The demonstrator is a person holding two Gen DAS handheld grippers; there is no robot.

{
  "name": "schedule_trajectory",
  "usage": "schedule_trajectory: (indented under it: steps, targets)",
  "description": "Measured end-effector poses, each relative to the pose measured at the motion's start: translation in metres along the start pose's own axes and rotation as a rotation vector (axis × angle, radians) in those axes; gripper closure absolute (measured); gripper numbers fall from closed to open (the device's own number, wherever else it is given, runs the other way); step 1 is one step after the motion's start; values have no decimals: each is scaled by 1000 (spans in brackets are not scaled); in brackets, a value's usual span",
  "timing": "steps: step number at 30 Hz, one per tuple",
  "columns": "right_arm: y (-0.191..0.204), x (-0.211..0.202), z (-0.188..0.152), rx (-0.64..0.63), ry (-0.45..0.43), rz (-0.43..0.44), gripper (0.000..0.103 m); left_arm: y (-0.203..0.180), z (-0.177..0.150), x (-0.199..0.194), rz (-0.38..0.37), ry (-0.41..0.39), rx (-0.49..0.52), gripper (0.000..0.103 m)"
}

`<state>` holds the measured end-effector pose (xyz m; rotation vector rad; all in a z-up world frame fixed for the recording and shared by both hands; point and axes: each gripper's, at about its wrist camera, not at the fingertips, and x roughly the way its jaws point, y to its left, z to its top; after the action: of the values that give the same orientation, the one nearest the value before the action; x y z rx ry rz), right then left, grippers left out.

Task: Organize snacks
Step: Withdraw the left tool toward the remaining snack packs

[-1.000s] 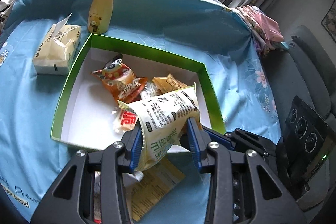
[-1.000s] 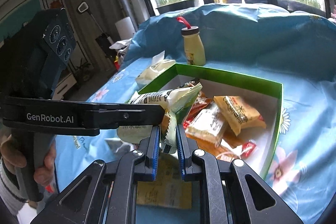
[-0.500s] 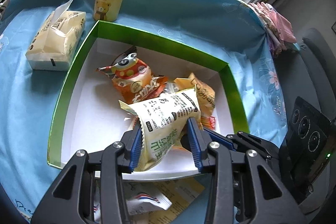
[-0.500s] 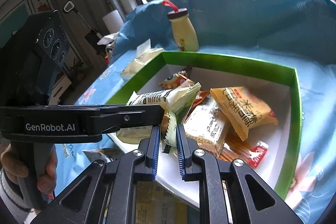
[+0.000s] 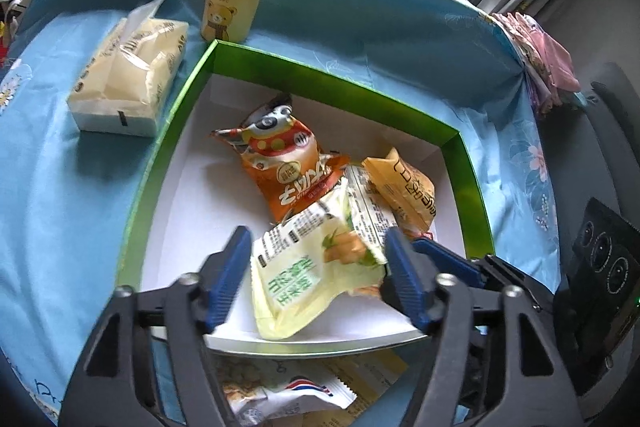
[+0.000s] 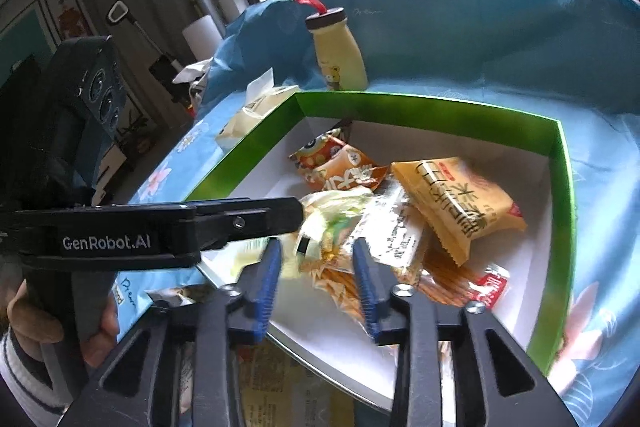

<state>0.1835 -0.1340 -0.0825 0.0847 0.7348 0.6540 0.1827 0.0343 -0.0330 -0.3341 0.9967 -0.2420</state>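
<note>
Both grippers have sprung apart since a moment ago: left gripper [image 5: 316,279] and right gripper [image 6: 316,275] gape, releasing the pale yellow-green foil snack packet [image 5: 304,267] into the green-walled white cardboard box [image 5: 160,155]. Next, probably fetch the crinkled packets [image 5: 280,391] at six o'clock on the blue floral cloth [image 5: 48,187]. Windows at twelve.

One green box [image 5: 472,187], one yellow bottle [image 5: 234,1], one tissue pack [image 5: 128,67], two claws [image 5: 320,279] [image 6: 316,273].
</note>
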Motion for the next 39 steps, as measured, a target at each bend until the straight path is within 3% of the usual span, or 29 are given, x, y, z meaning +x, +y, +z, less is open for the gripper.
schedule_trajectory:
  steps: [8, 12, 30, 39]
  targets:
    - [-5, -30, -5, 16, -45, -7, 55, 3, -1, -27, 21, -50, 1, 17]
    - [-4, -47, -16, 21, -60, -6, 43, 5, -10, -43, 41, -66, 1, 17]
    - [36, -72, -82, -46, 23, 36, 43, 19, -92, -82, 89, -52, -18, 16]
    - [57, -72, -98, -78, 53, 68, 43, 21, -123, -87, 87, -34, -48, 16]
